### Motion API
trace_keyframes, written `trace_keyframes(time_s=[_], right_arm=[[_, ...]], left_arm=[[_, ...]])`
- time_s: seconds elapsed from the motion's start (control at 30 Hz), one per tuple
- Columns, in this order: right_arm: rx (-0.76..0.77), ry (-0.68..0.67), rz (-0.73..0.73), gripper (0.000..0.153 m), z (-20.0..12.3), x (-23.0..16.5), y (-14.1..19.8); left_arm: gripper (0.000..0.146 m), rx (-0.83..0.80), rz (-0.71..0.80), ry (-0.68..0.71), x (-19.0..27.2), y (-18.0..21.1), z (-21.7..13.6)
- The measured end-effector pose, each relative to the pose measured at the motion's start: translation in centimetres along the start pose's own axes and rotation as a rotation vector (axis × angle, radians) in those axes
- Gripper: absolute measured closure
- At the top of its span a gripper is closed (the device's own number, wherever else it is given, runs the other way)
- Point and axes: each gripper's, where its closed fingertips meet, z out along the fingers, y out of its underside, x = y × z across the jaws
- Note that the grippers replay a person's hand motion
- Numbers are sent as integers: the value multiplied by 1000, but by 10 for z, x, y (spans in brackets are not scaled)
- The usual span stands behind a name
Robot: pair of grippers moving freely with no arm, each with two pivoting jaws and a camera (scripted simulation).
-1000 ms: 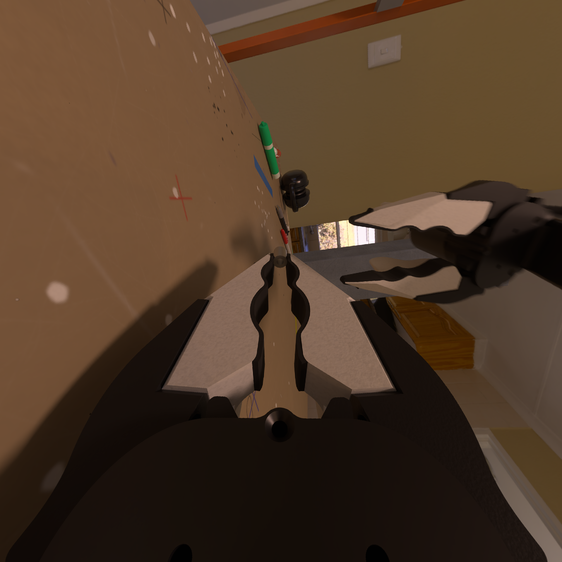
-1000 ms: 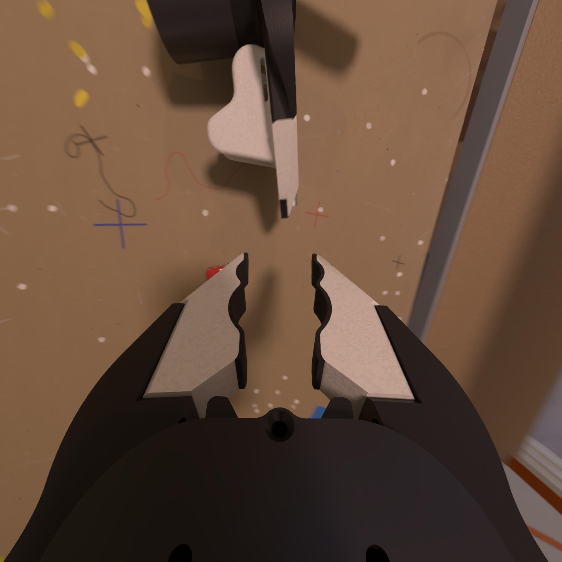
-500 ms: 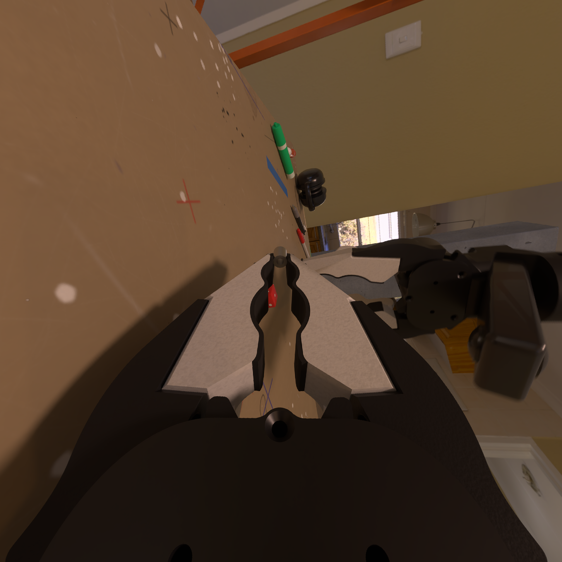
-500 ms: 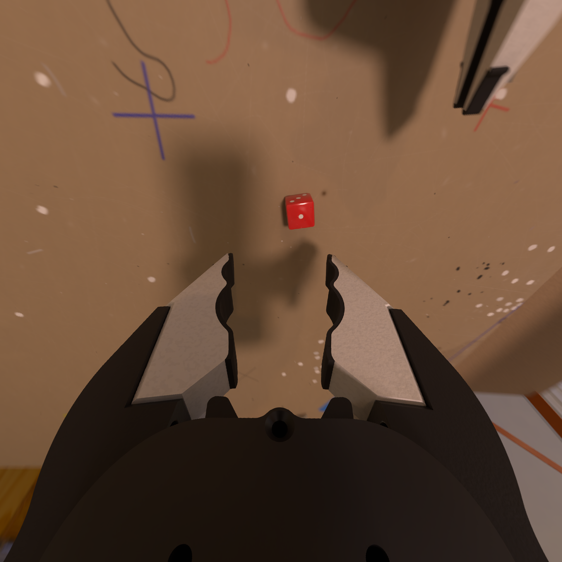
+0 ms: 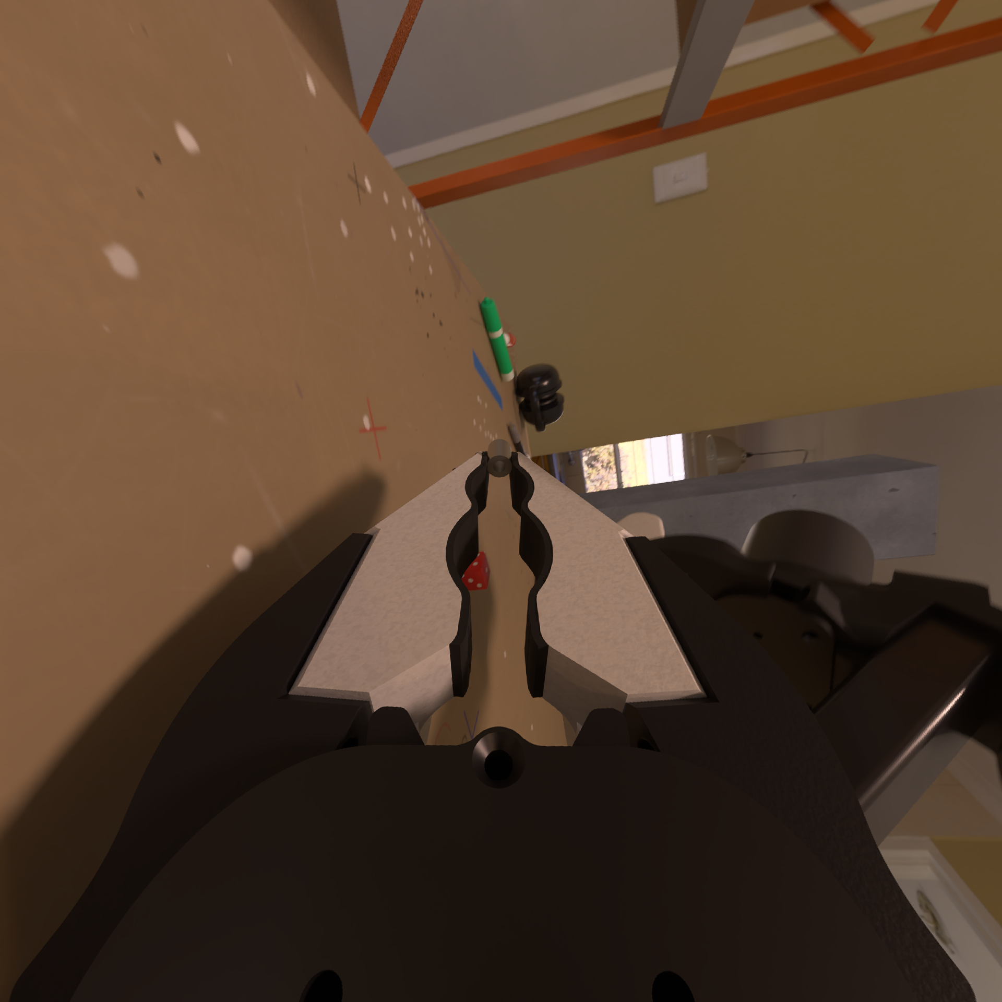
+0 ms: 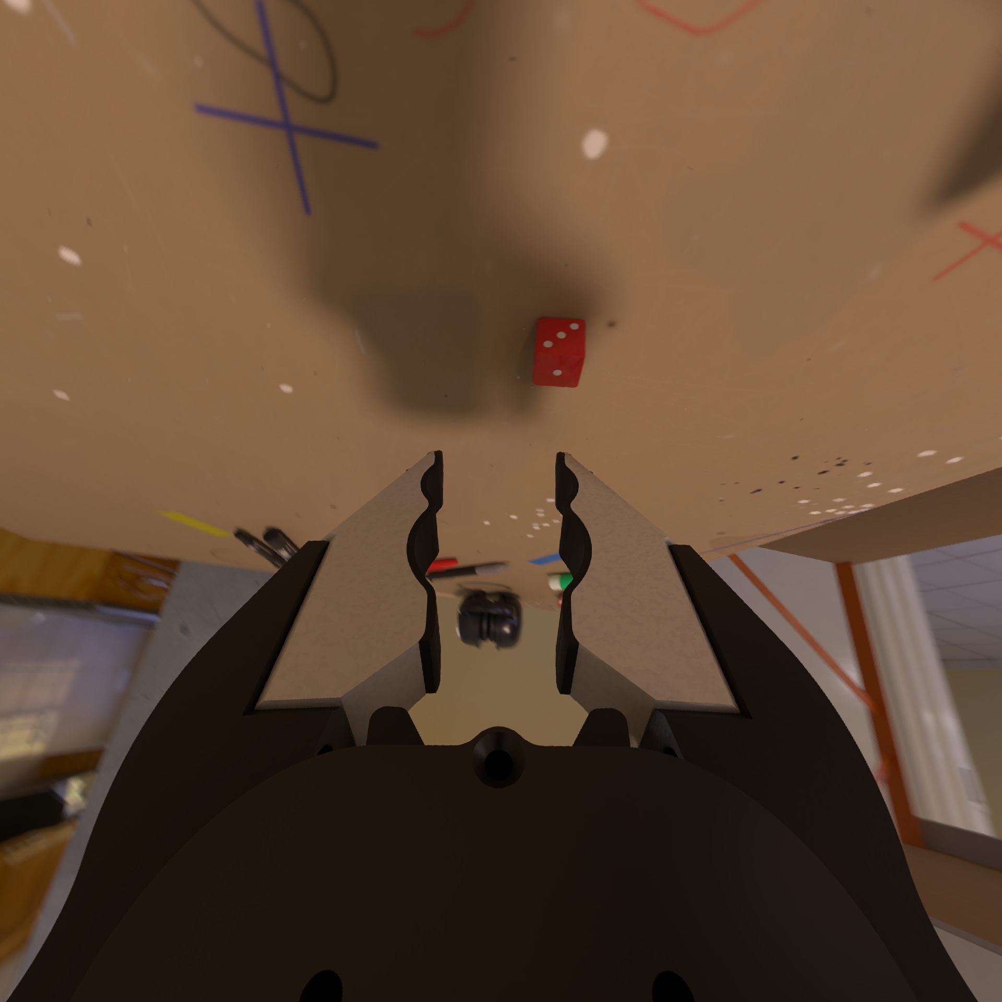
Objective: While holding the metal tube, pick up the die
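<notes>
Left gripper (image 5: 499, 461) pinches the metal tube (image 5: 499, 465); die (image 6: 558, 351) lies loose on the table (image 6: 162, 325).

The tube's long axis runs straight ahead along the fingers, seen end-on at their tips. The right gripper (image 6: 499, 461) stands partly open and empty, the red die just beyond its tips, untouched.

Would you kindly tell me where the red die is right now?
The red die lies on the brown tabletop, just ahead and slightly right of the open right tongs; the left wrist view shows it through the left tongs' gap.
</notes>
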Motion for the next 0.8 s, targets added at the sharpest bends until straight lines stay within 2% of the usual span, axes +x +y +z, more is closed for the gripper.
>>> trace_keyframes(time_s=[0.1,0.3,0.6,0.73,0.8], right_arm=[[-101,-4,-97,112,0,-3,1],[-273,22,-110,115,12,16,-6],[-391,-69,-93,120,27,19,-15],[-405,-80,-95,134,28,19,-15],[-399,-79,-110,134,28,19,-15]], left_arm=[[139,44,13,12,4,-14,-8],[139,110,45,-14,4,-35,-23],[139,117,11,-7,-1,-39,-25],[139,118,13,-6,0,-40,-25],[139,118,12,-4,0,-40,-25]])
